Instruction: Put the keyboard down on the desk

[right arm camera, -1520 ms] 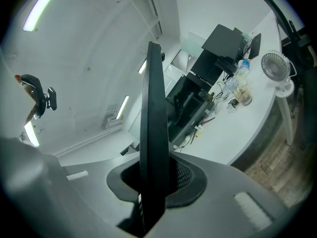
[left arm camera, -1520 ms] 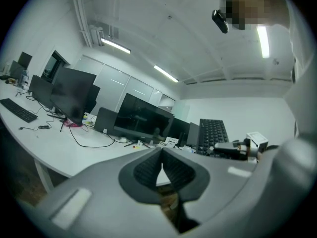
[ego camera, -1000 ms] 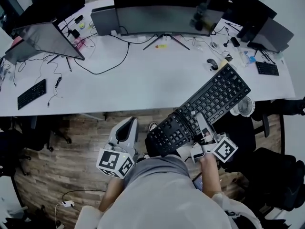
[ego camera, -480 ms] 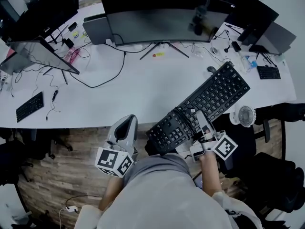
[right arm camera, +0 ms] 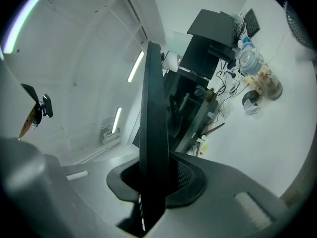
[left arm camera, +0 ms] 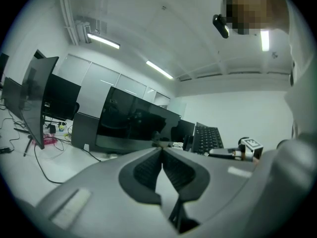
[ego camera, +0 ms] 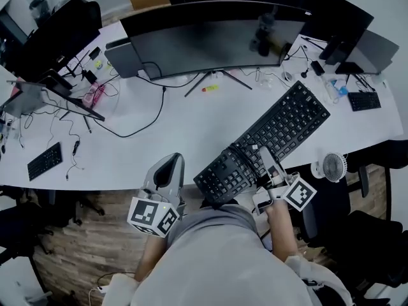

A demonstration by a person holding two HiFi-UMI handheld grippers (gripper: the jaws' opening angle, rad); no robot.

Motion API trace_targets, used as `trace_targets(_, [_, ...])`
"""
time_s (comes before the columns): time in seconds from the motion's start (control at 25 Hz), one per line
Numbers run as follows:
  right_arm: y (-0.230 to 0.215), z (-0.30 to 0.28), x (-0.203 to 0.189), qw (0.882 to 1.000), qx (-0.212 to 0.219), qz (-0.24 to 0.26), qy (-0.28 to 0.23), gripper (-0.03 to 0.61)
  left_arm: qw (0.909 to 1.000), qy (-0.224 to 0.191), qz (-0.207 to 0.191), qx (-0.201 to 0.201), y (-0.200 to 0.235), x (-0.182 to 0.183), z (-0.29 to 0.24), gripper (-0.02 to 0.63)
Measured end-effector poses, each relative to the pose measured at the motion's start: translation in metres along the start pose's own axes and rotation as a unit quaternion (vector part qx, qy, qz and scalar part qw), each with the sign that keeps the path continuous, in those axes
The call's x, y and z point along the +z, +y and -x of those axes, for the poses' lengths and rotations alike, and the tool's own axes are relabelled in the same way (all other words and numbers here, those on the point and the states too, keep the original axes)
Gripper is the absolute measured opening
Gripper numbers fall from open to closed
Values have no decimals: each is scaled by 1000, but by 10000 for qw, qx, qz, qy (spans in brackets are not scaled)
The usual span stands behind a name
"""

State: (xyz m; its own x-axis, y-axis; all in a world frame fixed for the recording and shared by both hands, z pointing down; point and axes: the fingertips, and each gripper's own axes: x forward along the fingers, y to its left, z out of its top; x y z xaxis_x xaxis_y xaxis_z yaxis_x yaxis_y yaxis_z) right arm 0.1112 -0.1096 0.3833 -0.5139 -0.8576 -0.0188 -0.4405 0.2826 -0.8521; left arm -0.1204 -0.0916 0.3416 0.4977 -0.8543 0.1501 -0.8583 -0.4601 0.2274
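Keyboard [ego camera: 264, 142] has advanced further over the desk [ego camera: 191, 126]; your right gripper [ego camera: 266, 164] stays clamped on its edge, left gripper [ego camera: 169, 164] closed, empty. Lower it flat next

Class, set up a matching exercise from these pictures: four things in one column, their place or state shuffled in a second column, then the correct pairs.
Things
1. large keyboard
2. left gripper
3. small fan
4. curved monitor

Place or state
A. stands at the middle back of the desk
B. jaws together, nothing between them
C. clamped in the right gripper, over the desk's front edge
D. by the desk's front edge, far right

Pairs: 1-C, 2-B, 3-D, 4-A
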Motion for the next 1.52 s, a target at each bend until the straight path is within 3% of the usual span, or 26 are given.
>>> trace_targets(0.32, [-19,-19,12,9999,15,-167,39,71,10000,31,-58,13,-4,3,-26,0])
trace_targets(0.88, [-46,-27,13,9982,-198,-564,-44,71,9996,251,-38,123,-10,-3,-28,0])
trace_targets(1.52, [-83,-41,-5,9884,-908,-1194,-238,71,9991,361,224,38,13,-13,-39,0])
